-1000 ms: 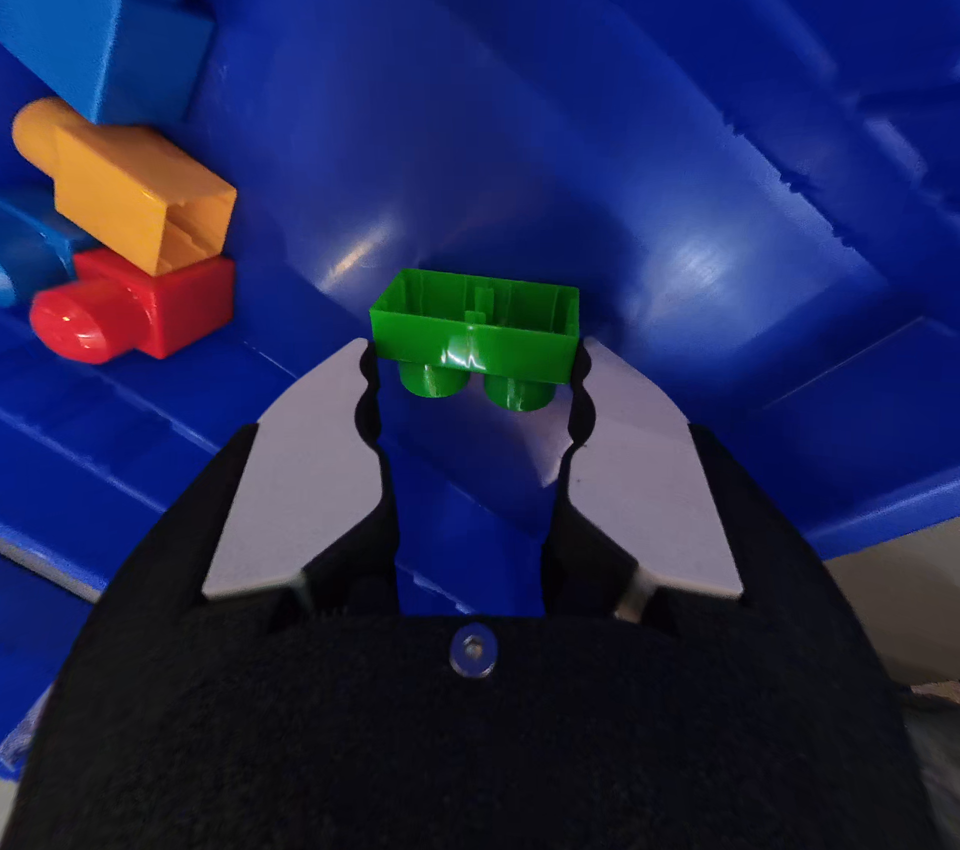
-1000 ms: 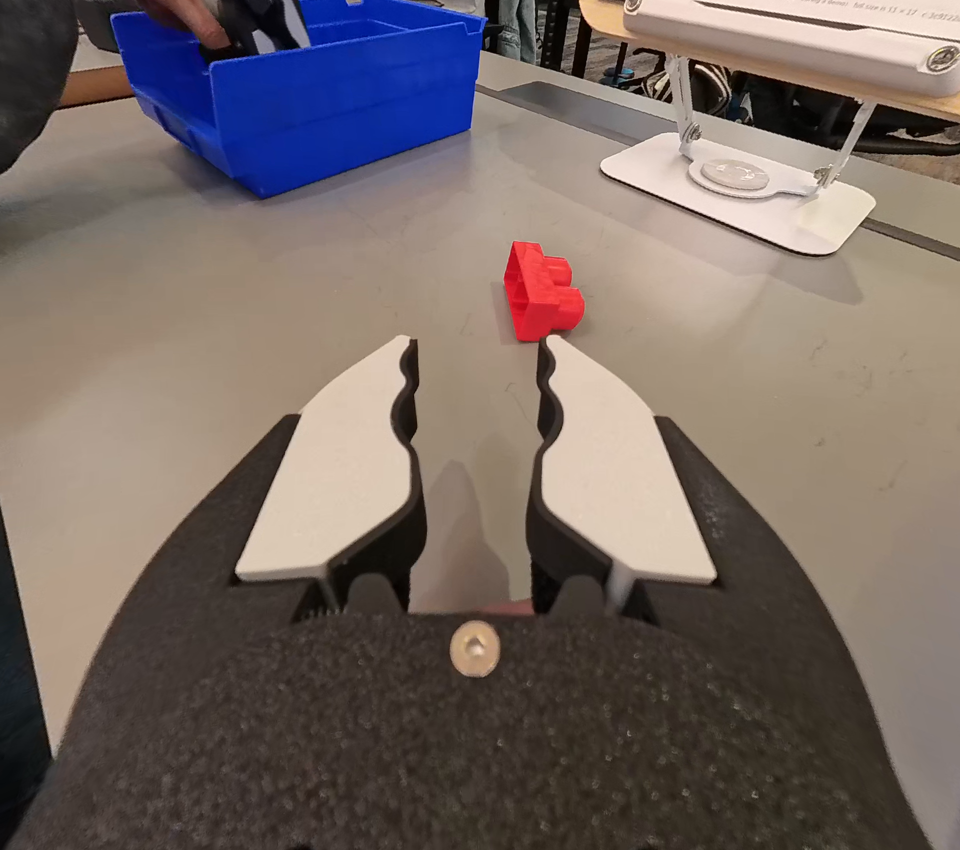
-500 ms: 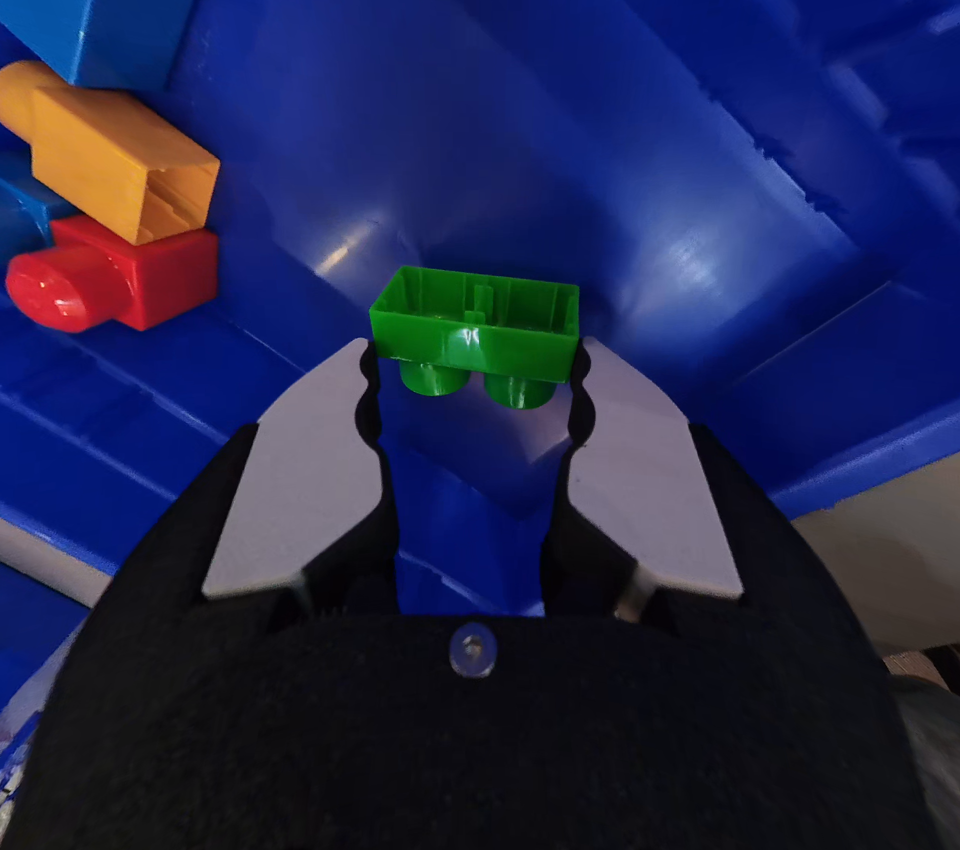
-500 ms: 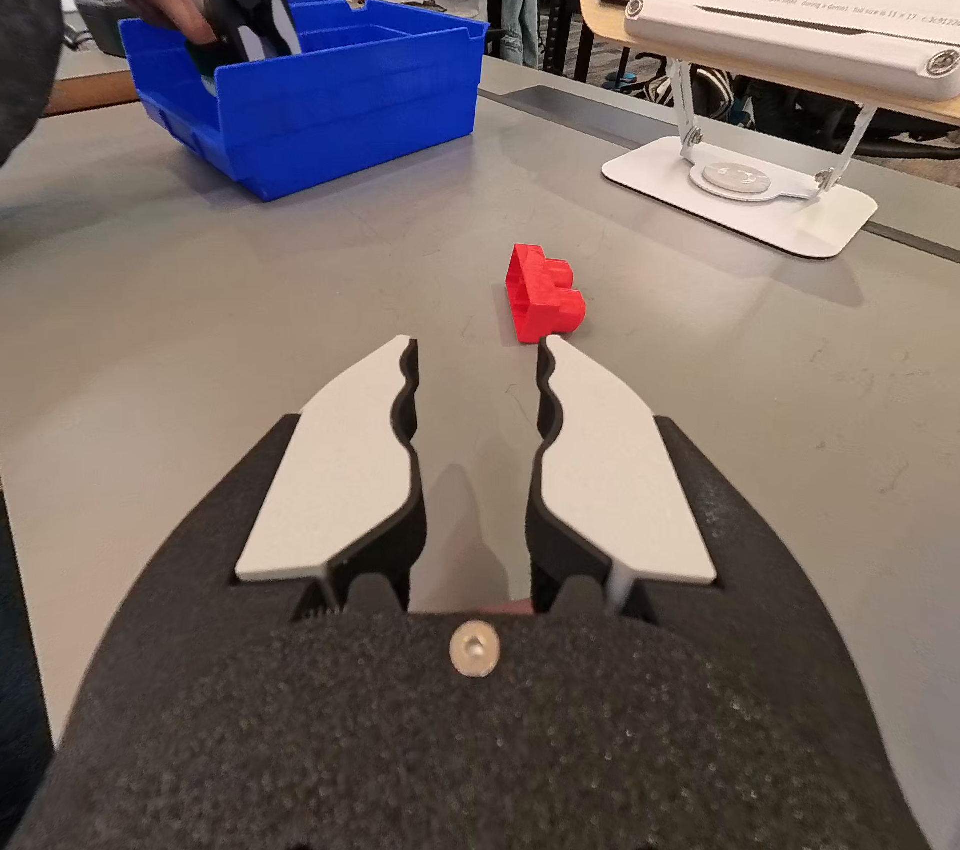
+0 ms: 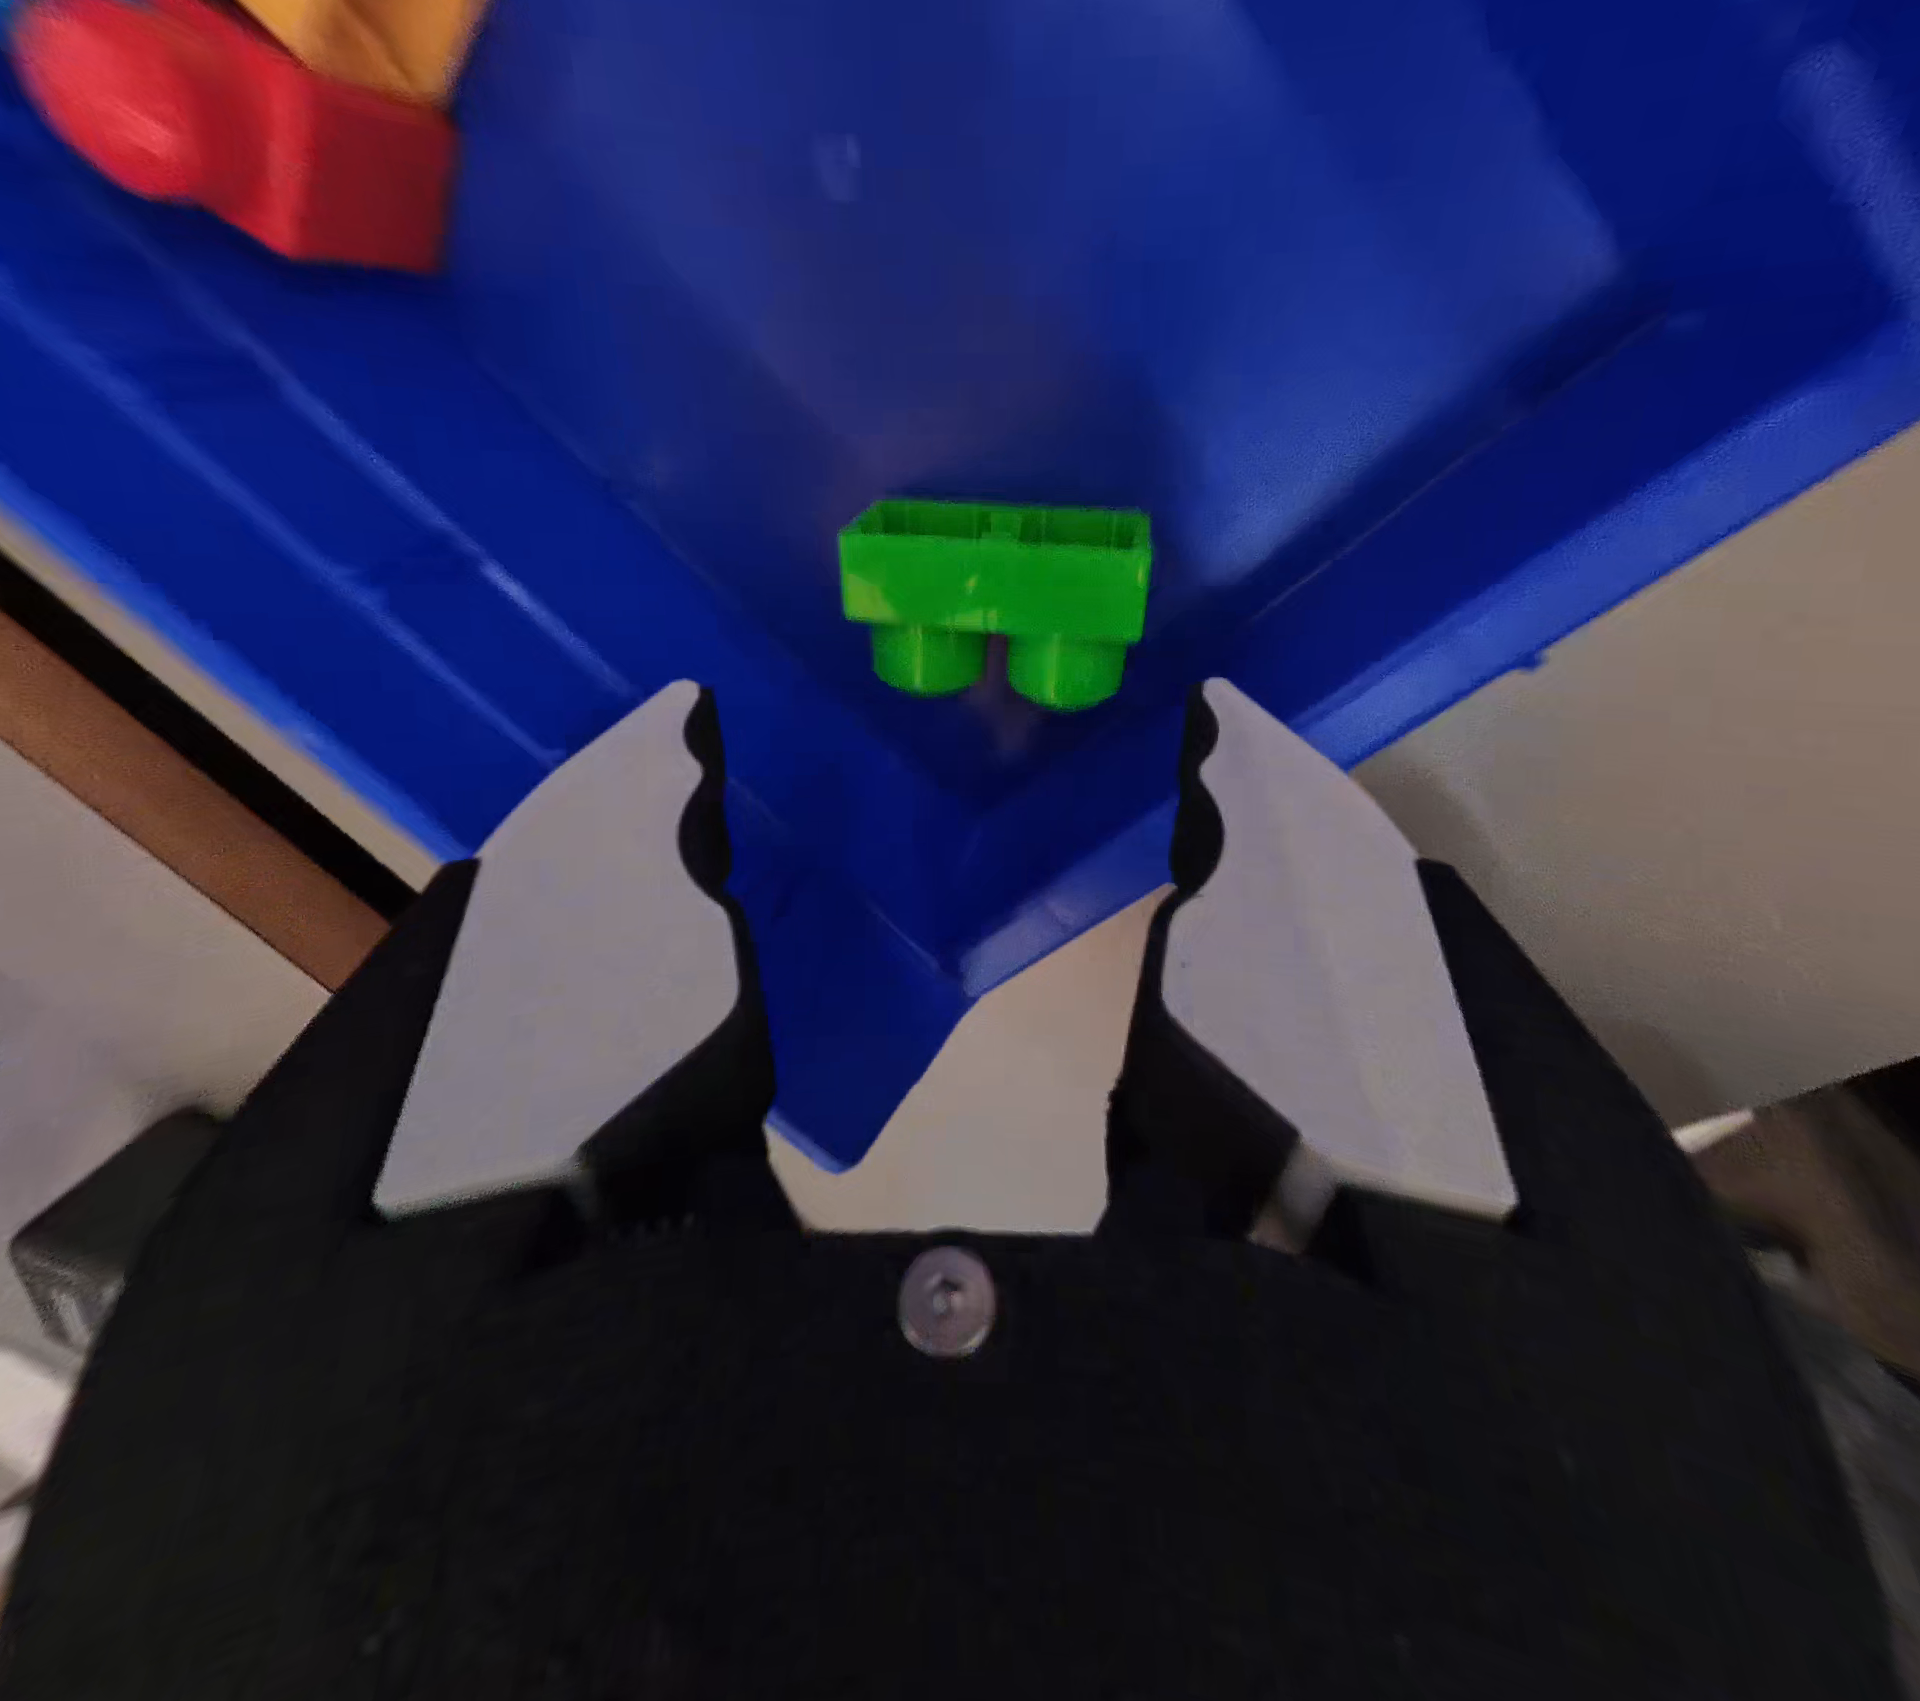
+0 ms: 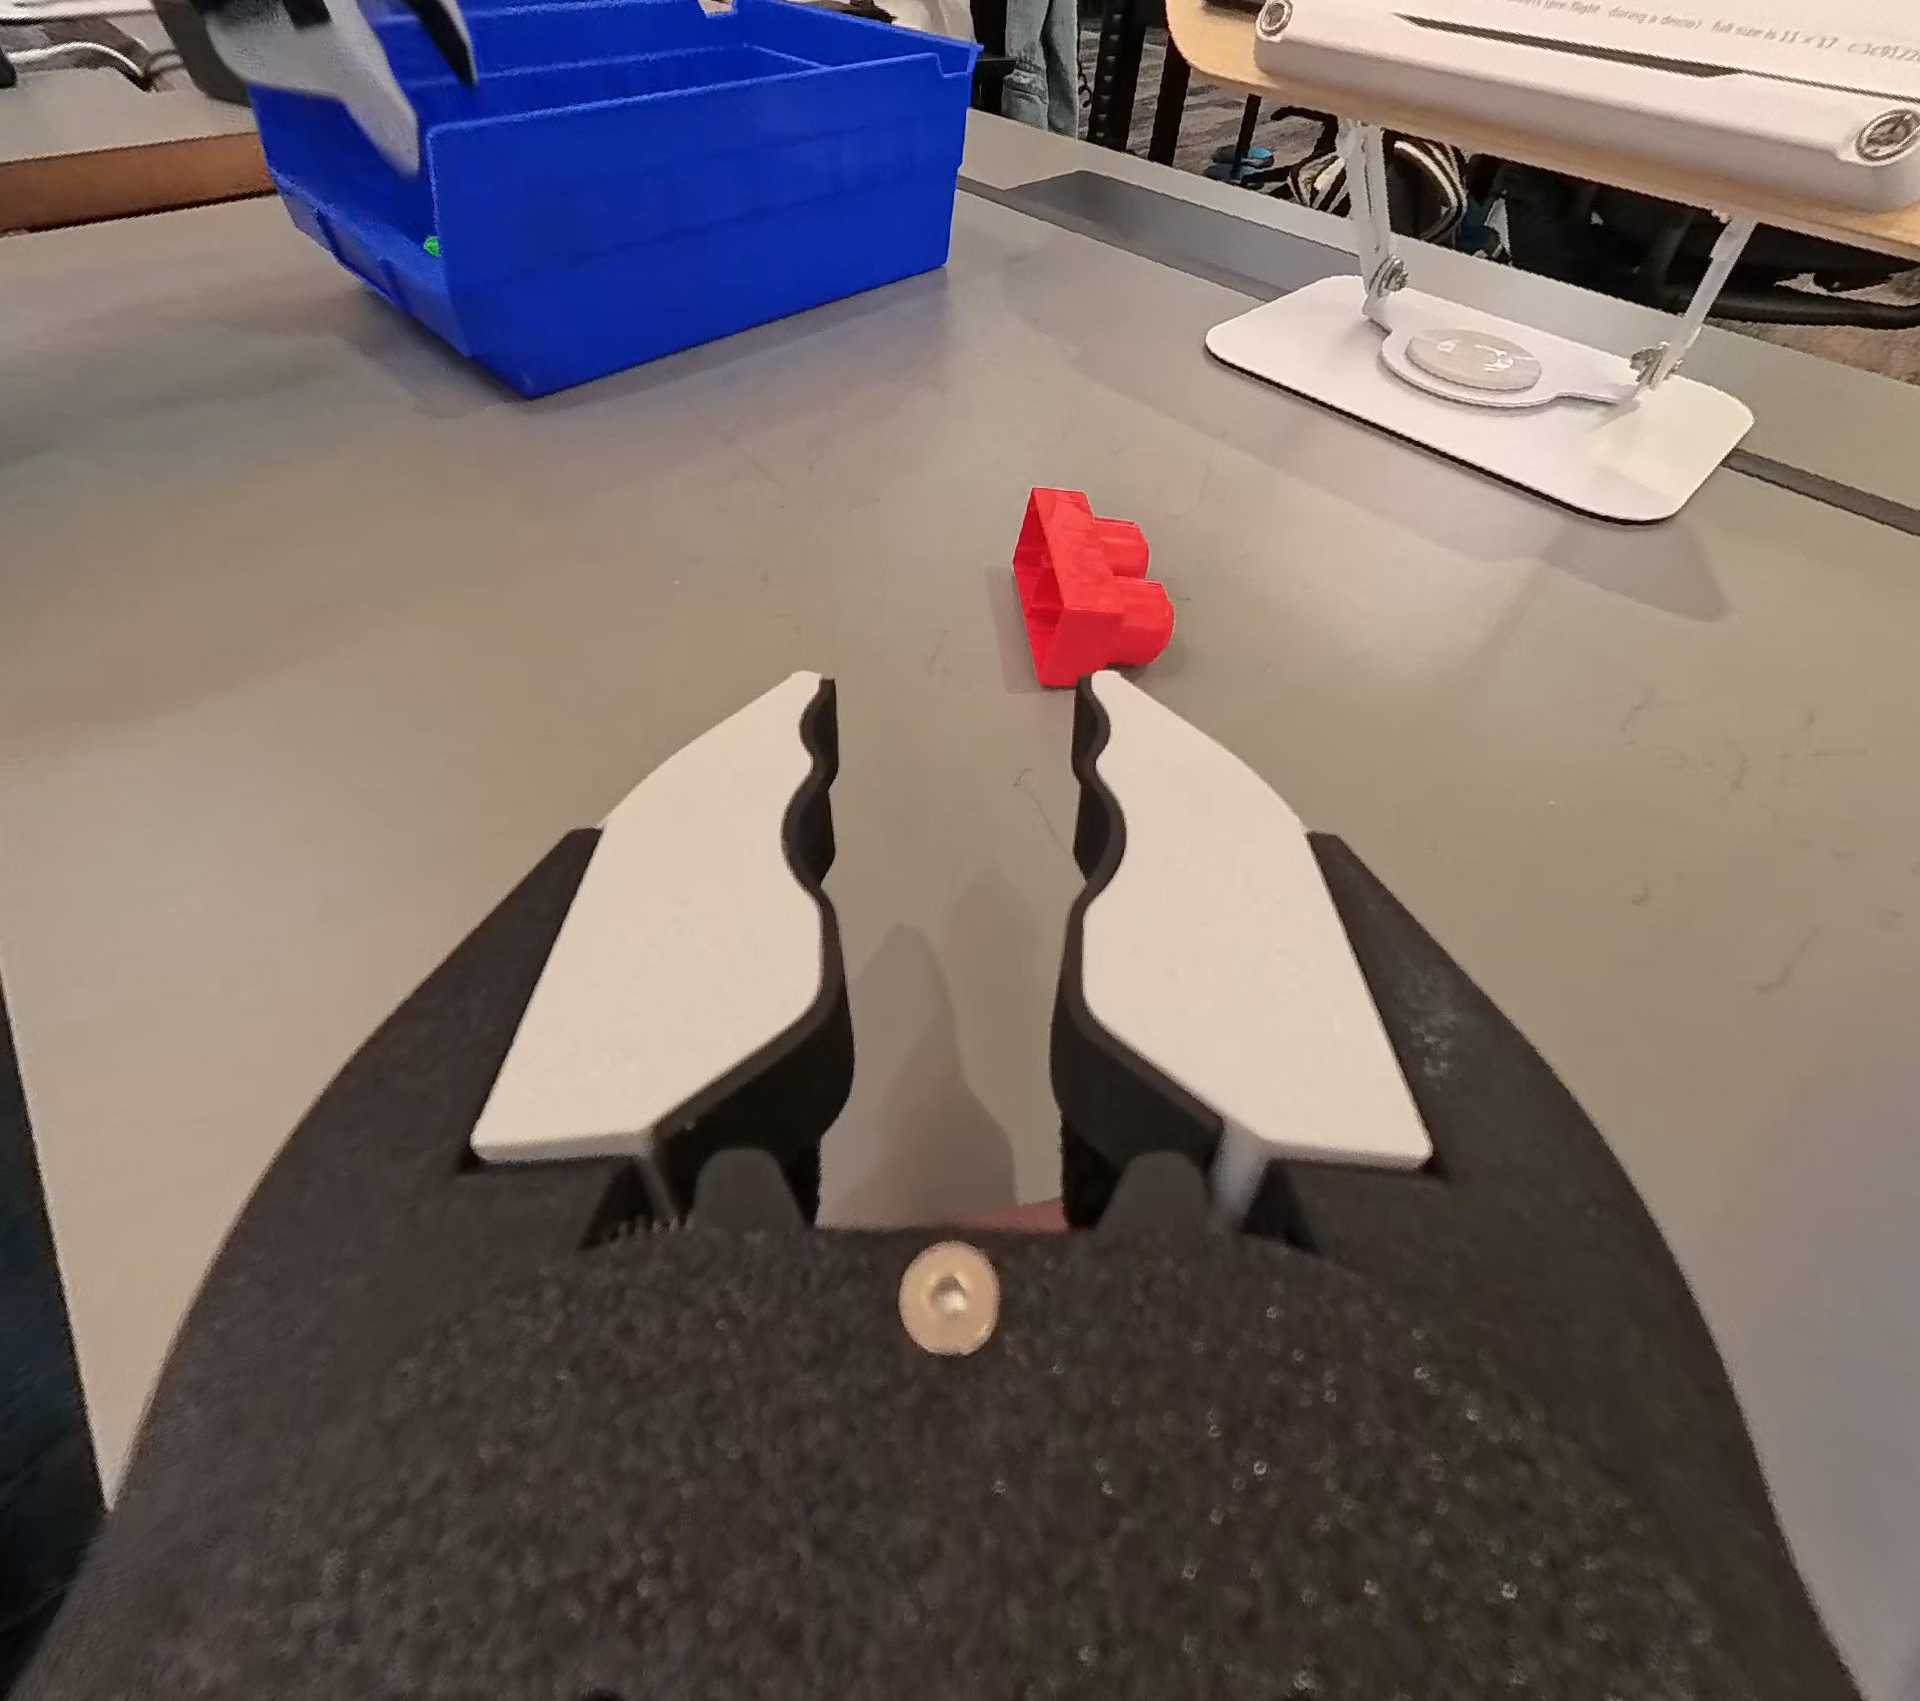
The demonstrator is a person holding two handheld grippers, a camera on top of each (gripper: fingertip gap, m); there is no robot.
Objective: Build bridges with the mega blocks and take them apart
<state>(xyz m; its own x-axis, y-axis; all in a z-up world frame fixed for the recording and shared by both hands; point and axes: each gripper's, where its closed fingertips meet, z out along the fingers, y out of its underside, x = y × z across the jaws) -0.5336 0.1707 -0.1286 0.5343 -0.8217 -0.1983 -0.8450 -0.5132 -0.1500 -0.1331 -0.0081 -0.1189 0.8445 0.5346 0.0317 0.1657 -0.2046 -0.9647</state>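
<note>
The take-apart step looks nearly done: the left gripper (image 5: 948, 695) is wide apart over the green block (image 5: 995, 581) in the blue bin's (image 5: 1039, 197) corner, and the right gripper (image 6: 954, 695), apart too, must grab the red block (image 6: 1086, 602) mid-table next.

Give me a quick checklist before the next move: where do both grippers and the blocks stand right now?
1. Left gripper empty and open: ok, its fingers are spread with nothing between them.
2. Green block in the blue bin: ok, it lies loose near the corner, studs toward the camera.
3. Right gripper open and empty: ok, it hovers over the grey table.
4. Red block reachable: ok, it lies on its side just past the right fingertip.
5. Left gripper clear of the bin: cannot tell; the right wrist view is blurred.
</note>
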